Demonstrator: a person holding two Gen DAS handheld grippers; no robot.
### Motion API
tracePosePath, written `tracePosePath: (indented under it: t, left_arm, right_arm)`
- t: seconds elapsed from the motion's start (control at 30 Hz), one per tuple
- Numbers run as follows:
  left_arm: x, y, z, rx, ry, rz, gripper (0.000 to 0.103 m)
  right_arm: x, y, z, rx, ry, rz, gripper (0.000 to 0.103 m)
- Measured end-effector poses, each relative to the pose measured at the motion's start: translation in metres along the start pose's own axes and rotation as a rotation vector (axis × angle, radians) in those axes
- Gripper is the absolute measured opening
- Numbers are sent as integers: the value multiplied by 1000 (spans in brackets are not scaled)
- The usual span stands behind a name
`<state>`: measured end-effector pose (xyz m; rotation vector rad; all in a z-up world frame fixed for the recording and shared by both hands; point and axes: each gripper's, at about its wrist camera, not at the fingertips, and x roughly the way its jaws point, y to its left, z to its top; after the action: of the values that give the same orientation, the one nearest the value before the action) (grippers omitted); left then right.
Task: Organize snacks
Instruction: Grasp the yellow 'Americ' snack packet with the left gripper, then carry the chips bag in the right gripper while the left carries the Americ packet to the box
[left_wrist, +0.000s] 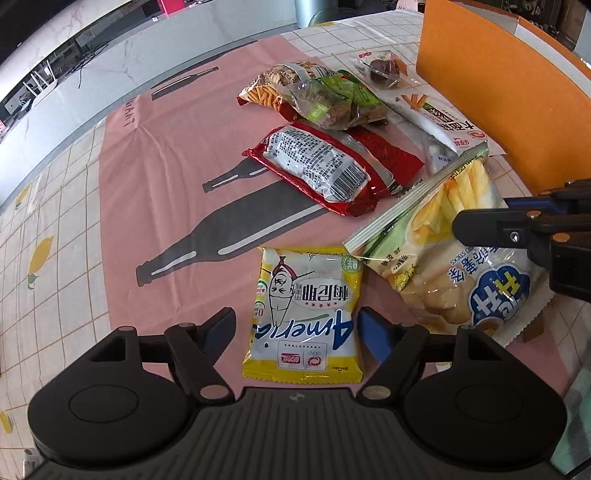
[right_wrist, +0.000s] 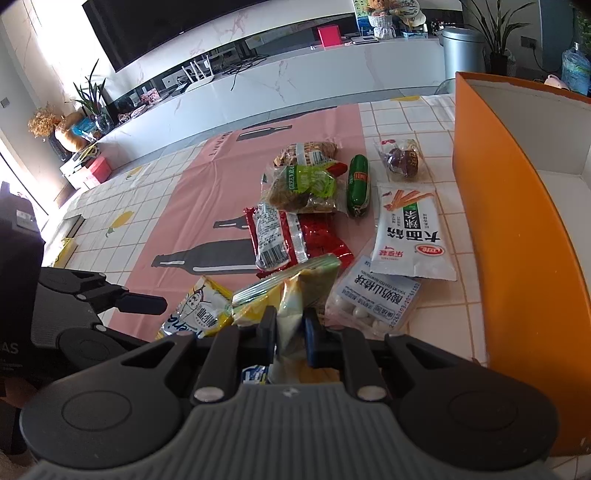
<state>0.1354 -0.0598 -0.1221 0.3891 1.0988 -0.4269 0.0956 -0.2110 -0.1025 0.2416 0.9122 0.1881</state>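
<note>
My right gripper (right_wrist: 290, 332) is shut on a potato-sticks bag (right_wrist: 288, 295), which also shows in the left wrist view (left_wrist: 443, 266) with the right gripper (left_wrist: 480, 225) pinching it from the right. My left gripper (left_wrist: 299, 325) is open, its fingers on either side of a yellow snack packet (left_wrist: 303, 314) lying flat on the tablecloth; the packet also shows in the right wrist view (right_wrist: 195, 310). An orange box (right_wrist: 517, 206) stands open on the right, also in the left wrist view (left_wrist: 498, 85).
Loose snacks lie on the table: a red packet (left_wrist: 325, 166), a green-labelled bag (right_wrist: 303, 188), a green sausage (right_wrist: 359, 184), a white strip packet (right_wrist: 410, 232), a candy packet (right_wrist: 373, 299) and a clear wrapped sweet (right_wrist: 402, 158). A TV bench stands beyond the table.
</note>
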Motion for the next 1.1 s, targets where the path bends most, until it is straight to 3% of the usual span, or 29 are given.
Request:
tracePosePath:
  t: [0.07,0.2,0.37,0.5,0.87,1.1]
  left_arm:
    - [1,2,1,-21,-1,-15,87]
    - [0,8,0,-92,-7,-68,61]
    - [-8,8,-1,-127,4,-69,60]
    - [-28,8,0,-160,1,-17,60]
    - [-119,3,-9,-246,-114,48,60]
    - [-152,-23,-16,-243,-143,58,60]
  right_arm:
    - [0,0,-1,1,3,3,11]
    - [0,-1,-2,10,7,9,11]
    - [-2,-3,1,28,14,17,10]
    - [-12,0,4,33,8,19,9]
    - [-78,8,14,16,-88,35,9]
    - [-117,2,11,7,-118,35,9]
